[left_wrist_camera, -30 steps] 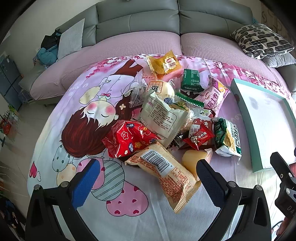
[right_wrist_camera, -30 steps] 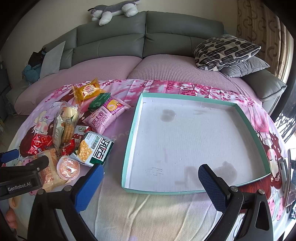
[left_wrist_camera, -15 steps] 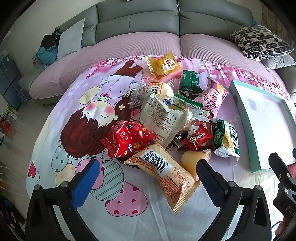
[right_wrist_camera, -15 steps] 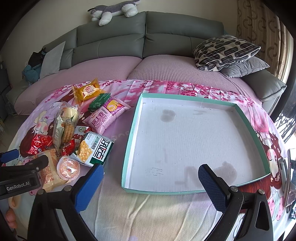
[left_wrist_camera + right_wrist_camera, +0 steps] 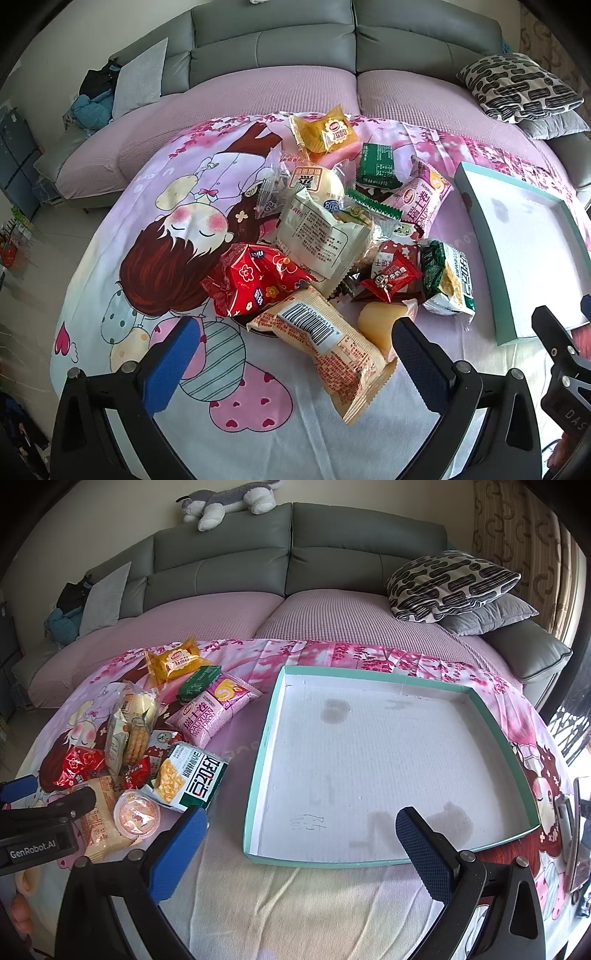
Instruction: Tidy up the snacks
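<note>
A pile of snack packets lies on the cartoon-print cloth (image 5: pixel 155 229). Nearest my left gripper (image 5: pixel 291 350), which is open and empty, is an orange barcode packet (image 5: pixel 325 343), with a red packet (image 5: pixel 255 277) and a white packet (image 5: pixel 321 236) behind it. A green-and-white cracker packet (image 5: pixel 192 775) and a round jelly cup (image 5: pixel 136 812) lie at the pile's right edge. A teal-rimmed white tray (image 5: pixel 258 775) sits empty to the right. My right gripper (image 5: pixel 299 834) is open and empty over the tray's near edge.
A grey sofa (image 5: pixel 258 565) with a patterned cushion (image 5: pixel 450 583) and a plush toy (image 5: pixel 229 498) stands behind. A pink packet (image 5: pixel 214 709), a yellow packet (image 5: pixel 177 661) and a dark green packet (image 5: pixel 197 679) lie at the far side of the pile.
The left wrist view has shifted slightly, so the pile and tray sit a little further left. The right gripper has not moved. Both grippers stay open.
</note>
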Action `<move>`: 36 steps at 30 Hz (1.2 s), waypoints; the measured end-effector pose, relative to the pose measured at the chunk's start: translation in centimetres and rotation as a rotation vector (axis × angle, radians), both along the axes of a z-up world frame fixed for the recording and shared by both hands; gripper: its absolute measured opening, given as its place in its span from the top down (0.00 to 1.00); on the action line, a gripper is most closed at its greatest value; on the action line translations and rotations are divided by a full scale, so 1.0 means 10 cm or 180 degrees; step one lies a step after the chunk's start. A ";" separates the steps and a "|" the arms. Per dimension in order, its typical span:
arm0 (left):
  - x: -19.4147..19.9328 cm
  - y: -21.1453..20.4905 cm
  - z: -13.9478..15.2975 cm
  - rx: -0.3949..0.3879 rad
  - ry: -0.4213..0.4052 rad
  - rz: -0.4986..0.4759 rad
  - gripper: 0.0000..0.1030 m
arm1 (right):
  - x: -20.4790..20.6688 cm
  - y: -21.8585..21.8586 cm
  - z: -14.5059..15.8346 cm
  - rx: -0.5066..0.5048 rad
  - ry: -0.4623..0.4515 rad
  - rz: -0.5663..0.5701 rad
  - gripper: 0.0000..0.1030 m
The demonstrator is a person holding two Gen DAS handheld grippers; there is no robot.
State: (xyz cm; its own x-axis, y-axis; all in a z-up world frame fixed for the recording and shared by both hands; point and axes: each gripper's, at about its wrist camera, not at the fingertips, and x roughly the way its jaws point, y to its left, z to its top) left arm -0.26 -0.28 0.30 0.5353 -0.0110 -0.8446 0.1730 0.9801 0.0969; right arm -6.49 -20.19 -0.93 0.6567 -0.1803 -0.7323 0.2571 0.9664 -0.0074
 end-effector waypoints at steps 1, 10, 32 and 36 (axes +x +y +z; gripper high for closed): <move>0.00 0.00 0.01 -0.0013 -0.0007 -0.0004 0.00 | 0.00 0.00 0.00 0.0001 -0.0001 0.0001 0.00; 0.05 0.26 0.15 -0.0207 -0.0141 0.0187 0.00 | 0.00 0.05 0.10 0.0042 -0.0221 0.0055 0.00; 0.20 0.54 -0.15 -0.0558 0.0298 0.0381 0.01 | 0.66 0.55 -0.28 0.0744 0.0077 0.0683 0.27; 0.20 0.50 -0.18 -0.0598 0.0354 0.0326 0.01 | 0.70 0.48 -0.35 0.0885 0.0148 0.0626 0.29</move>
